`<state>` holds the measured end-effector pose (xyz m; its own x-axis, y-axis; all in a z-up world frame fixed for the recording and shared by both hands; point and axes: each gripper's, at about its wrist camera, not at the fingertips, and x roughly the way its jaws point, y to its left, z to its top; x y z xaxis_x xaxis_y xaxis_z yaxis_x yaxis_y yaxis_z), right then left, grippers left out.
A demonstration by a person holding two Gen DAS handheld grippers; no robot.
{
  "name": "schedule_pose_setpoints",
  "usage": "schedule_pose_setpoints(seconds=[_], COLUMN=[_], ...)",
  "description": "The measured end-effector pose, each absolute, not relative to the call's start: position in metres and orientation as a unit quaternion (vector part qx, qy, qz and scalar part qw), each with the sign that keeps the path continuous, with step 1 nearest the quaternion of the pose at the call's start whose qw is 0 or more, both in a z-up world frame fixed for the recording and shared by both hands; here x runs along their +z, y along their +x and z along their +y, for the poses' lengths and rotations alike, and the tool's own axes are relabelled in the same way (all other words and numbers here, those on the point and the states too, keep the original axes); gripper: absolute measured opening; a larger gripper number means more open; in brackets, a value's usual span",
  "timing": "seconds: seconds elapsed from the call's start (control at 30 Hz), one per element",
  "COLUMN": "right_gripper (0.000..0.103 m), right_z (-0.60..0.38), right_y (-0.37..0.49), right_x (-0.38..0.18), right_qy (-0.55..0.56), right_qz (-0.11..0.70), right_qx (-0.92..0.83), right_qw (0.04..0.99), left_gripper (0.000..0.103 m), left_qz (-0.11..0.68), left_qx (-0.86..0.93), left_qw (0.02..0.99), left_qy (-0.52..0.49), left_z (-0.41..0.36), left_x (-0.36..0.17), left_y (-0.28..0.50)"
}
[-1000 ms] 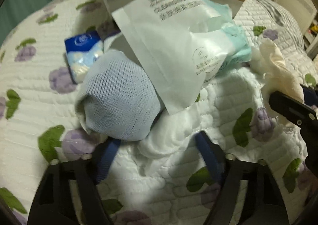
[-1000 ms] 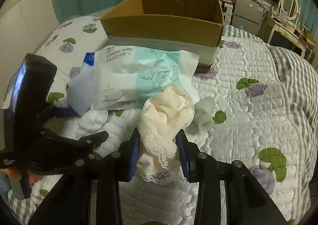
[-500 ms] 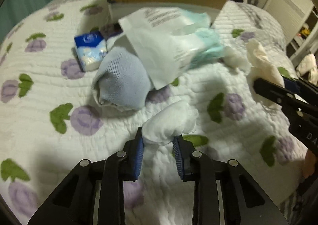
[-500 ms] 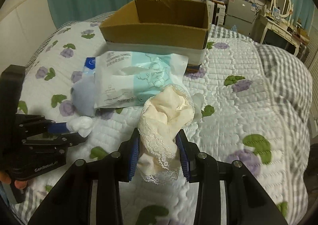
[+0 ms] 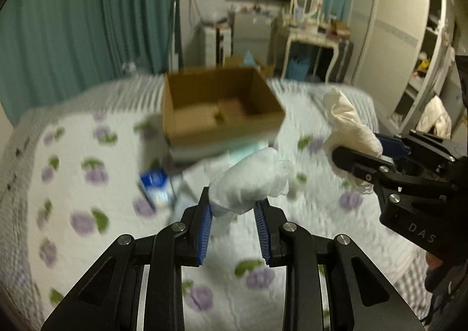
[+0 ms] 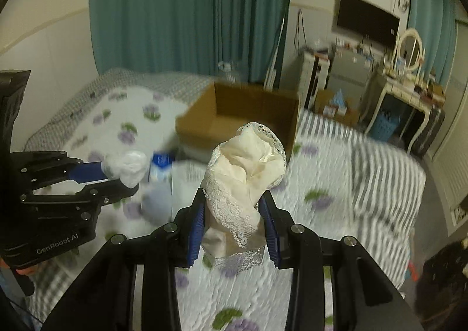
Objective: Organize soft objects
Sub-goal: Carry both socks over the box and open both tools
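My left gripper (image 5: 234, 208) is shut on a white soft bundle (image 5: 248, 184) and holds it above the bed. It also shows in the right wrist view (image 6: 125, 168). My right gripper (image 6: 232, 208) is shut on a cream lace-trimmed cloth (image 6: 245, 173), seen at the right of the left wrist view (image 5: 348, 123). An open cardboard box (image 5: 219, 105) sits on the bed beyond both; it looks empty inside. It shows in the right wrist view (image 6: 242, 114) too.
The flowered quilt (image 5: 87, 184) covers the bed. A blue tissue pack (image 5: 156, 187), a pale blue knit item (image 6: 155, 202) and a white towel packet (image 6: 190, 173) lie in front of the box. Teal curtains and a dressing table (image 5: 307, 38) stand behind.
My left gripper closed on the white bundle and lifted it off the quilt. Both grippers rose and now look towards the box from higher up. The right keeps the lace cloth.
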<state>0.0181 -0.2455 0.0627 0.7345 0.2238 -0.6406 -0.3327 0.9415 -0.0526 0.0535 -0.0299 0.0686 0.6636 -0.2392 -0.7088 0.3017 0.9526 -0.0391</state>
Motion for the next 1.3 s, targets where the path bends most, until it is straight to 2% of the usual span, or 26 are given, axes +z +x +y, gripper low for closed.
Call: schedule_pose_setpoints(seconds=[0.2,0.43,0.67,0.87,0.97,1.0,1.03,1.07,1.13,1.2,1.27,1.3], right_gripper=[0.031,0.026,0.019,0.017,0.018,0.020,0.029,0.044,0.058,0.064,0.077,0.079], right_z=[-0.232,-0.220,-0.217,-0.221,-0.226,-0.228,-0.229,-0.229,-0.233,-0.240,-0.246,-0.250], right_y=[0.062,0.146,0.246,0.283,0.286,0.285,0.284,0.282,0.272,0.260,0.244,0.234], right_x=[0.111,0.120,0.070,0.012,0.001,0.000,0.001,0.003,0.014,0.031,0.051,0.061], right_qy=[-0.088,-0.078,-0.069,-0.069,-0.074,-0.073,-0.074,-0.077,-0.078,-0.071,-0.063,-0.063], right_qz=[0.292,0.281,0.323,0.363,0.363,0.360,0.359,0.355,0.340,0.329,0.320,0.314], right_qx=[0.166,0.172,0.168,0.156,0.151,0.151,0.149,0.143,0.130,0.121,0.120,0.118], right_qw=[0.938,0.941,0.929,0.916,0.917,0.918,0.918,0.921,0.928,0.934,0.938,0.940], left_gripper=[0.027,0.027,0.027,0.028,0.033,0.034,0.035,0.040,0.047,0.059,0.070,0.075], left_qz=[0.351,0.362,0.386,0.413,0.412,0.407,0.406,0.405,0.408,0.406,0.396,0.386], left_qx=[-0.138,-0.118,-0.122,-0.108,-0.110,-0.112,-0.115,-0.114,-0.112,-0.108,-0.101,-0.096], left_qw=[0.926,0.924,0.914,0.903,0.903,0.904,0.905,0.905,0.905,0.906,0.911,0.916], left_qy=[0.031,0.029,0.032,0.043,0.057,0.060,0.059,0.059,0.056,0.049,0.050,0.051], left_z=[-0.029,-0.032,-0.045,-0.053,-0.057,-0.058,-0.059,-0.058,-0.056,-0.051,-0.046,-0.043], left_x=[0.106,0.106,0.070,0.026,0.015,0.014,0.016,0.017,0.023,0.036,0.048,0.059], left_y=[0.111,0.199,0.272,0.303,0.302,0.298,0.296,0.294,0.287,0.277,0.267,0.257])
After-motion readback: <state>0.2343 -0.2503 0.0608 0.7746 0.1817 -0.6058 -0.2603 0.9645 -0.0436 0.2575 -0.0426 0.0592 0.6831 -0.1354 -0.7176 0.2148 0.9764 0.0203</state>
